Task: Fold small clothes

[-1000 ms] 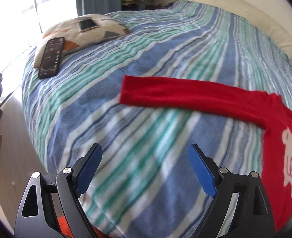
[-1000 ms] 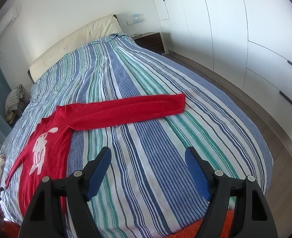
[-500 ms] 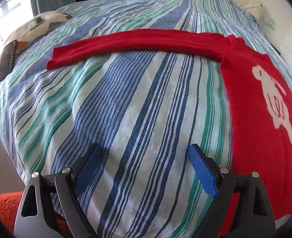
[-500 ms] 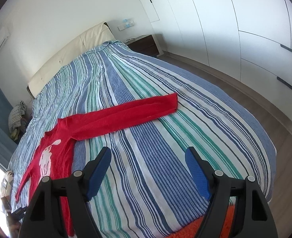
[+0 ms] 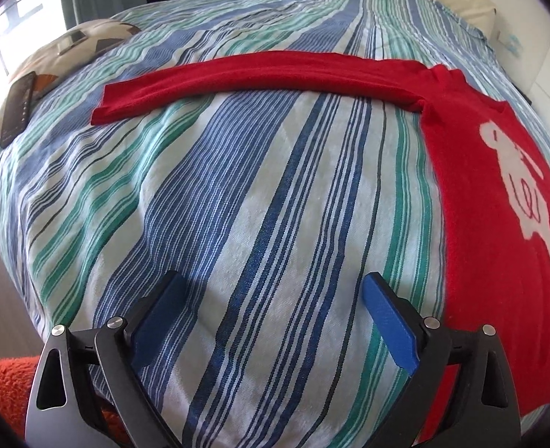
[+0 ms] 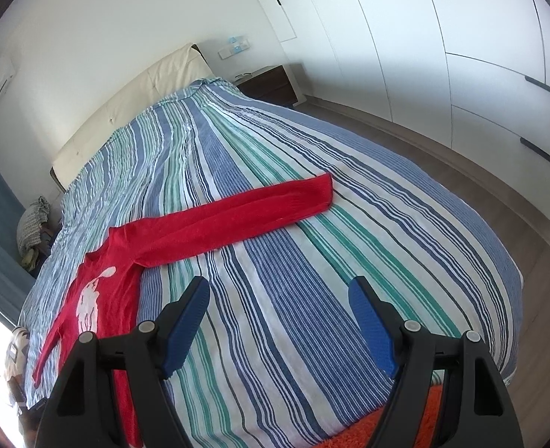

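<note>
Both my tongs, left gripper [image 5: 273,313] and right gripper [image 6: 279,321], are released and holding nothing. Red sweater [image 5: 488,201] lies flat on the striped bed [image 5: 237,194], right side of the left view, sleeve [image 5: 260,74] stretched across the top. Soft, light knit, probably droops; I'd pinch the cuff [image 5: 105,108].

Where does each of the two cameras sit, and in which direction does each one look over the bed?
Left wrist: sits on the left tool, low over the bed's foot; faces the red sweater, its sleeve and a pillow; only open blue fingers show.
Right wrist: sits on the right tool, higher; faces the headboard and wardrobe; open fingers show.
Shared: the sweater on the striped bedspread.
</note>
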`<control>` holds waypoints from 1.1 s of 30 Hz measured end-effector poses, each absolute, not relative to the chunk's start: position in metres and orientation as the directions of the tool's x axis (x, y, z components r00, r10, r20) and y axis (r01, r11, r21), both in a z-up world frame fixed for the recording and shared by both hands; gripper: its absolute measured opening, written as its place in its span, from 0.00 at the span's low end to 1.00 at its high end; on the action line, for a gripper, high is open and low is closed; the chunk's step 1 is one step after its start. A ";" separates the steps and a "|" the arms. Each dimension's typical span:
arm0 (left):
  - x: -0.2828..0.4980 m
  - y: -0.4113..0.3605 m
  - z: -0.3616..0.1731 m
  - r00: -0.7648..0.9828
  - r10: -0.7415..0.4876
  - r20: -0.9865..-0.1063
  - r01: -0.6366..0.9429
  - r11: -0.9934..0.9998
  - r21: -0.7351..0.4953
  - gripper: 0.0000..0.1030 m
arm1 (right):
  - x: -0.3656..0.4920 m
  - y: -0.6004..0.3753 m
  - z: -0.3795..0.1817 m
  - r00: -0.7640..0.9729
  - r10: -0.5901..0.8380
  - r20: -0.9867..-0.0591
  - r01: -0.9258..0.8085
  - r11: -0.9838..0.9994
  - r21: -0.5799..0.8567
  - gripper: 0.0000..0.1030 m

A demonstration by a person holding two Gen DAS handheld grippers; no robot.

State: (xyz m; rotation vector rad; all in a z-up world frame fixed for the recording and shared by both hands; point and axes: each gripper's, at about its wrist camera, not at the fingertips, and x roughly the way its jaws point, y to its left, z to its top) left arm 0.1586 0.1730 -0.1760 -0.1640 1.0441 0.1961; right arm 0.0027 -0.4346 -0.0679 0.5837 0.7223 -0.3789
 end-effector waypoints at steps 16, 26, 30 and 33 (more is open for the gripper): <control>0.157 0.175 -0.177 0.482 0.082 -0.872 -0.244 0.969 -0.044 0.95 | 0.002 -0.435 -0.068 0.695 -0.127 -0.708 0.512 0.779 0.362 0.74; 0.157 0.176 -0.179 0.479 0.086 -0.874 -0.243 0.969 -0.037 0.96 | 0.002 -0.435 -0.068 0.695 -0.127 -0.708 0.511 0.780 0.362 0.74; 0.157 0.175 -0.179 0.477 0.090 -0.874 -0.242 0.970 -0.032 0.96 | 0.002 -0.435 -0.068 0.695 -0.127 -0.708 0.511 0.779 0.362 0.74; 0.157 0.175 -0.179 0.477 0.088 -0.874 -0.244 0.969 -0.035 0.96 | 0.002 -0.435 -0.068 0.695 -0.127 -0.708 0.511 0.779 0.362 0.74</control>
